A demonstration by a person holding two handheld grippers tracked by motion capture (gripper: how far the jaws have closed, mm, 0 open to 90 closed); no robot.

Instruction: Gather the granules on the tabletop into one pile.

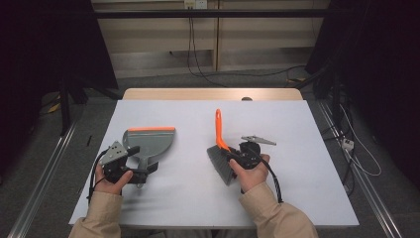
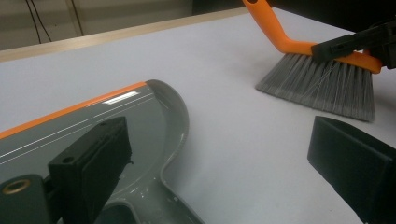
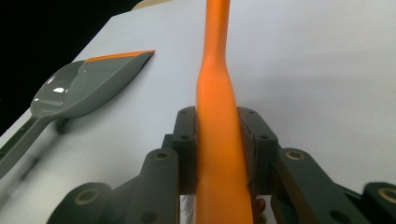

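Observation:
A grey dustpan with an orange front lip lies flat on the white tabletop, left of centre. My left gripper is at its handle end. In the left gripper view the jaws stand wide apart; the pan and its handle run beside the left jaw, and the other jaw is well clear of it. A hand brush with an orange handle and grey bristles rests on its bristles right of centre. My right gripper is shut on the orange handle, with both pads pressed to its sides.
The white surface lies on a wooden table whose far edge shows beyond it. Cables run over the floor behind and to the right. Dark stands flank the table on both sides.

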